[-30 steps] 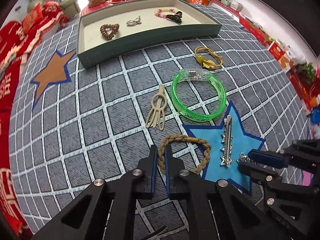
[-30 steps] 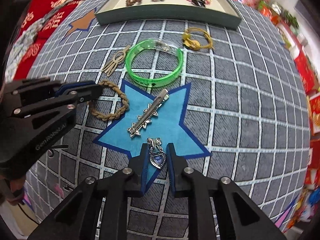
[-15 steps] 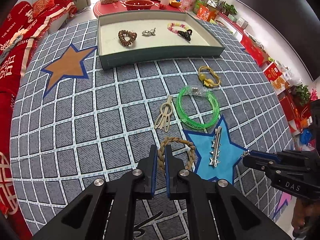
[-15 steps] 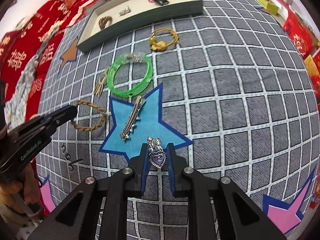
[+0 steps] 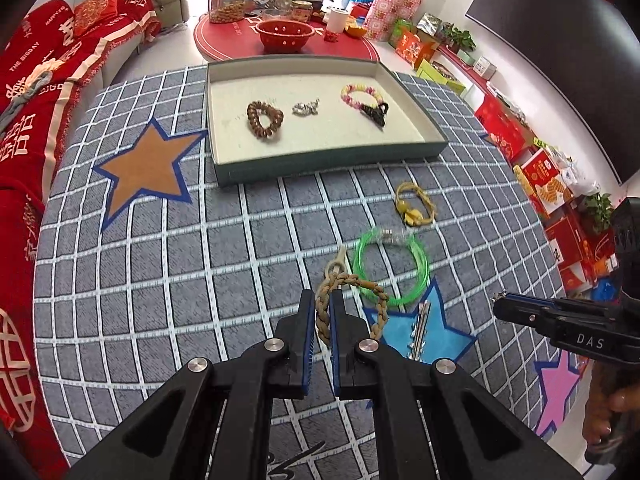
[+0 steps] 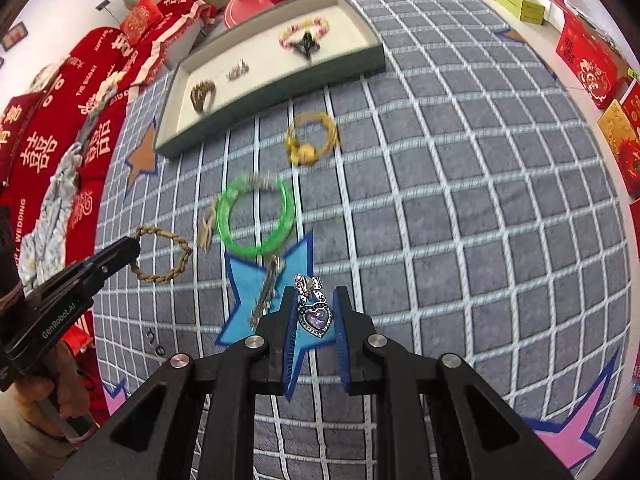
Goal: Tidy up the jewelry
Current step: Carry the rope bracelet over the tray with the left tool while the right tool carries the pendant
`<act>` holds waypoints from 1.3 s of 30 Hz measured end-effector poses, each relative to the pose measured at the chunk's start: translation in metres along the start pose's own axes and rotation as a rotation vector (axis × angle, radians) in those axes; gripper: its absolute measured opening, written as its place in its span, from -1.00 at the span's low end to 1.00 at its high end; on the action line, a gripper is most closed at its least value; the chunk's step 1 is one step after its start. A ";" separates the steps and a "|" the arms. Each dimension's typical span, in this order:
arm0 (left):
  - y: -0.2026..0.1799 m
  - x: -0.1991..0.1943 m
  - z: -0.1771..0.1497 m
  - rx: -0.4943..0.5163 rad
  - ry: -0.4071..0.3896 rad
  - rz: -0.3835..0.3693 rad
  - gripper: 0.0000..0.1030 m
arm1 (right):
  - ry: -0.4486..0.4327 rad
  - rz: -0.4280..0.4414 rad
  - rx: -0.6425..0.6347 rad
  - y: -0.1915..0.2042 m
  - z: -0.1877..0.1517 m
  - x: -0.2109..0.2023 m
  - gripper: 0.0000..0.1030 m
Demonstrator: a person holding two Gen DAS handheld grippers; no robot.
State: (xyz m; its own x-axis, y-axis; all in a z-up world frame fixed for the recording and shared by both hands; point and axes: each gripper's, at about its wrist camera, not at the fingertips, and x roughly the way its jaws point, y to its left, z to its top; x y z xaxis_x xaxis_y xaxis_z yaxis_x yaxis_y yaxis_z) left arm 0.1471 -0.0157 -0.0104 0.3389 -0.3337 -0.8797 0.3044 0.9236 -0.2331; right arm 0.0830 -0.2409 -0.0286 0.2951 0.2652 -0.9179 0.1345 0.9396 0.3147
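Observation:
In the left wrist view my left gripper point(image 5: 322, 300) is shut on a braided tan bracelet point(image 5: 374, 294), which hangs above the grey checked cloth. In the right wrist view my right gripper point(image 6: 314, 296) is shut on a silver pendant with a purple heart point(image 6: 316, 318). A green-walled tray point(image 5: 328, 160) at the far side holds a brown bead bracelet point(image 5: 262, 118), a small silver piece point(image 5: 306, 108) and a pink bead bracelet point(image 5: 360, 94). On the cloth lie a green bangle point(image 5: 423, 264), a yellow cord bracelet point(image 5: 414, 204), a beige hair clip point(image 5: 338, 262) and a spiked silver clip point(image 5: 420, 328).
The cloth carries star patches: orange point(image 5: 144, 168) left of the tray, blue point(image 6: 244, 280) under the silver clip, pink point(image 5: 558, 388) at the near right. A red round table point(image 5: 280, 40) with a bowl and jars stands behind the tray. Red sofa covers lie left, gift boxes right.
Both grippers have risen from the cloth. The braided bracelet has come up off the cloth with the left one, the heart pendant with the right one, which also rolled.

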 end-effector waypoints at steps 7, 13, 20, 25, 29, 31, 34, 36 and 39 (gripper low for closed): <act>0.004 -0.007 0.041 -0.008 -0.065 0.002 -0.61 | -0.059 0.006 -0.026 -0.005 0.050 -0.021 -0.63; 0.003 -0.004 0.087 -0.005 -0.121 0.006 -0.61 | -0.103 0.002 -0.058 -0.003 0.099 -0.026 -0.63; -0.003 0.018 0.130 -0.002 -0.150 0.022 -0.61 | -0.112 0.022 -0.047 -0.007 0.151 -0.014 -0.62; -0.009 0.041 0.148 0.003 -0.143 0.048 -0.61 | -0.119 0.019 -0.060 -0.006 0.181 -0.001 -0.63; -0.010 0.065 0.157 -0.010 -0.117 0.076 -0.61 | -0.110 0.017 -0.062 -0.007 0.197 0.014 -0.63; -0.011 0.076 0.160 -0.012 -0.106 0.090 -0.61 | -0.103 0.010 -0.067 -0.008 0.206 0.023 -0.63; -0.012 0.092 0.165 -0.004 -0.089 0.113 -0.61 | -0.086 0.000 -0.069 -0.011 0.215 0.039 -0.63; -0.012 0.103 0.169 0.005 -0.078 0.136 -0.61 | -0.071 -0.007 -0.066 -0.015 0.221 0.050 -0.63; -0.011 0.116 0.173 0.001 -0.054 0.155 -0.61 | -0.052 -0.014 -0.059 -0.019 0.228 0.065 -0.63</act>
State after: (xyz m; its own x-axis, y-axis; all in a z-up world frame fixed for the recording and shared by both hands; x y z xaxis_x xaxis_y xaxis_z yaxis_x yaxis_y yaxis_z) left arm 0.3368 -0.0973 -0.0386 0.4291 -0.1970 -0.8815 0.2460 0.9645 -0.0958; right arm 0.3151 -0.2907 -0.0389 0.3428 0.2422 -0.9076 0.0832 0.9546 0.2861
